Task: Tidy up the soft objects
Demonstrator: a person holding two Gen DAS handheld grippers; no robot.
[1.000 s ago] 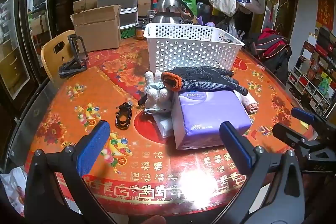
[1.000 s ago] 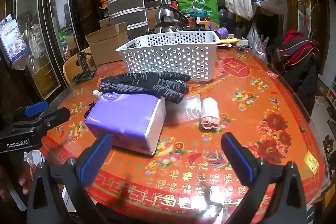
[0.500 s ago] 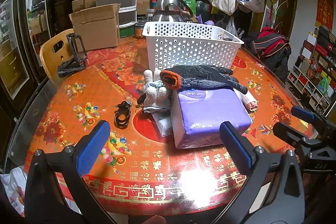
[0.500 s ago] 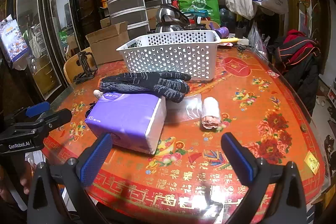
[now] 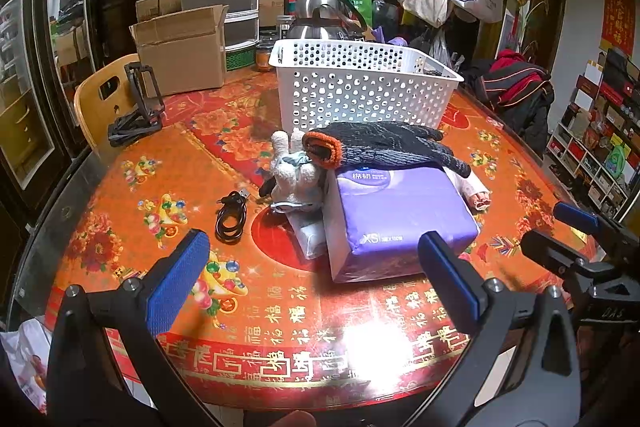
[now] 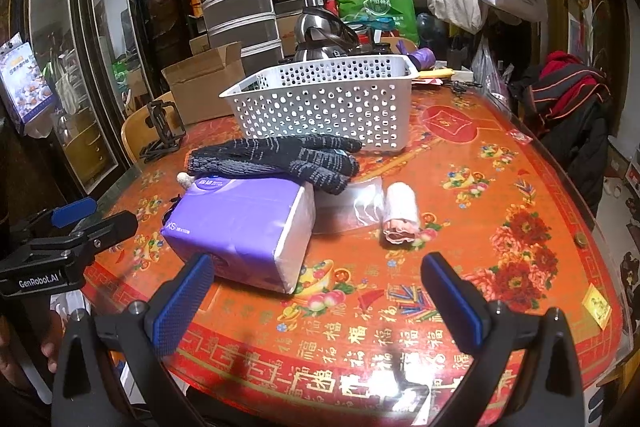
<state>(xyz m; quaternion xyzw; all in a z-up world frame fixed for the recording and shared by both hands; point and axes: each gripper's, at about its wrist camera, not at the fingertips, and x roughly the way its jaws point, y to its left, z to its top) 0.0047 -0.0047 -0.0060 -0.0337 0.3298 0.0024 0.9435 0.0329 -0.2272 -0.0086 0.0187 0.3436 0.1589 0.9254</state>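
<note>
over the last second almost nothing has changed: both views show the same layout with only a slight drift of the cameras, and no object has been displaced. the left gripper (image 5: 312,269) hovers over the near edge of the round red-and-gold patterned table (image 5: 280,327) with its blue-padded fingers (image 5: 178,281) spread wide and holding nothing; the right gripper (image 6: 318,291) is in the same condition, fingers apart and empty, short of every item. the soft objects lie grouped at the table centre: a purple plastic-wrapped tissue pack (image 5: 394,217), a pair of dark knitted gloves with an orange cuff (image 5: 380,145) resting partly on top of the pack, a small white plush toy (image 5: 294,173) touching the pack's left side, and a rolled pale pink cloth (image 6: 400,213) just beside a clear plastic sleeve (image 6: 362,201) to the pack's right. the white perforated plastic basket (image 5: 360,95) stands behind the group, near the gloves; its contents cannot be determined from these angles. a coiled black usb cable (image 5: 230,217) lies apart to the left. judgement: the task has not effectively begun; the steadiness indicates an approach phase, with the basket as the probable destination and the tissue pack nearest both grippers.
</note>
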